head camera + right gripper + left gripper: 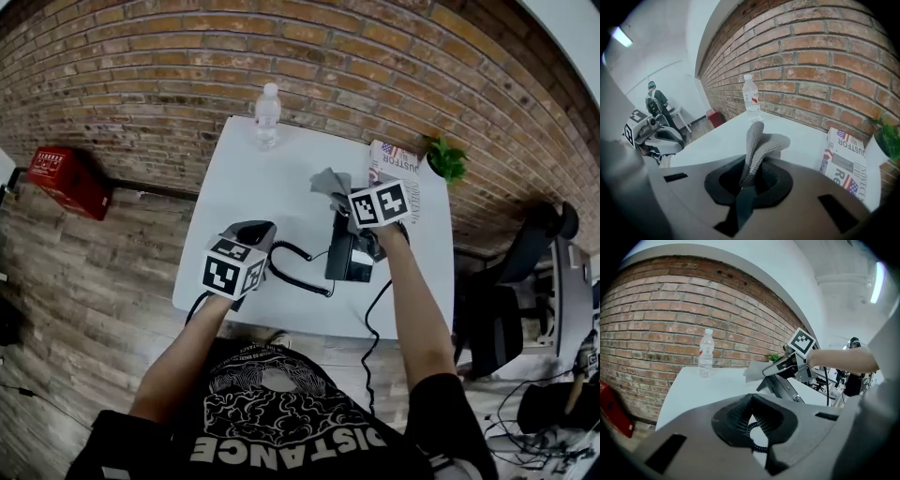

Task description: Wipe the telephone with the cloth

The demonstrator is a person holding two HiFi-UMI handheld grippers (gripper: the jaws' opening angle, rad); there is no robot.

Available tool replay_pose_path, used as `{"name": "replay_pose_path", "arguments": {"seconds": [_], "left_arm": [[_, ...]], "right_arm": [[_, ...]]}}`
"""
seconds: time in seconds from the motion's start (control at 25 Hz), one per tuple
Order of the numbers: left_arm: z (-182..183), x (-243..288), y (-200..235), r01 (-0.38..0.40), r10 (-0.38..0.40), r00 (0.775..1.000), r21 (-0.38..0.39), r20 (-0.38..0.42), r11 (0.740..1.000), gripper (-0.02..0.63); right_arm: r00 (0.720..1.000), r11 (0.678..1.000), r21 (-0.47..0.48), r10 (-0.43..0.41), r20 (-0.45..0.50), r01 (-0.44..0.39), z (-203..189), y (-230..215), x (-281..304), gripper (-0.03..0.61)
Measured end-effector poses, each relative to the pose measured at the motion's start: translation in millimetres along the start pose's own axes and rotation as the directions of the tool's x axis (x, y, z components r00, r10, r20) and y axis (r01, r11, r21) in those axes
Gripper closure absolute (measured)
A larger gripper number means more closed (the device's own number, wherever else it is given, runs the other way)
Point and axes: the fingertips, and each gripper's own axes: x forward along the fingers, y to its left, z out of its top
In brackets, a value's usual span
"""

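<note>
The right gripper (pixel 345 199) has its fingers clamped on the grey cloth (pixel 759 145), which is just above the telephone (pixel 349 255) on the right part of the white counter (pixel 253 178). The left gripper (pixel 246 246) has its fingers closed on the handset (pixel 261 227). The handset is held apart from the telephone, and the coiled cord (pixel 298 279) joins the two.

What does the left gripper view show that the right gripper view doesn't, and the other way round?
Only the left gripper view: the telephone, the right gripper above it, and the coiled cord between the left jaws.
Only the right gripper view: the printed box and the left gripper.
Both: the water bottle, cloth, plant, white table and brick wall.
</note>
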Motion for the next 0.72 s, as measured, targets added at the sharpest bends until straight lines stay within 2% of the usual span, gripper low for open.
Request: {"name": "replay_pose_path", "arguments": {"seconds": [0.2, 0.44, 0.6, 0.72], "left_arm": [[-3, -3, 5, 0.007, -0.007, 1.0, -0.002, -0.003, 1.0, 0.609], [-3, -7, 7, 0.023, -0.023, 1.0, -0.003, -0.003, 1.0, 0.609], [-6, -10, 9, 0.035, -0.035, 0.999, 0.0, -0.008, 0.999, 0.609], [-7, -11, 9, 0.052, -0.052, 0.999, 0.007, -0.014, 0.999, 0.609]], "right_arm": [[1.0, 0.999, -0.039, 0.0, -0.02, -0.001, -1, 10, 6, 0.566], [0.999, 0.999, -0.032, 0.011, -0.034, -0.012, -10, 24, 10, 0.566], [0.999, 0.999, -0.045, -0.012, -0.042, 0.01, -18, 29, 10, 0.566], [0.999, 0.999, -0.021, -0.026, -0.031, 0.025, -24, 31, 6, 0.566]]}}
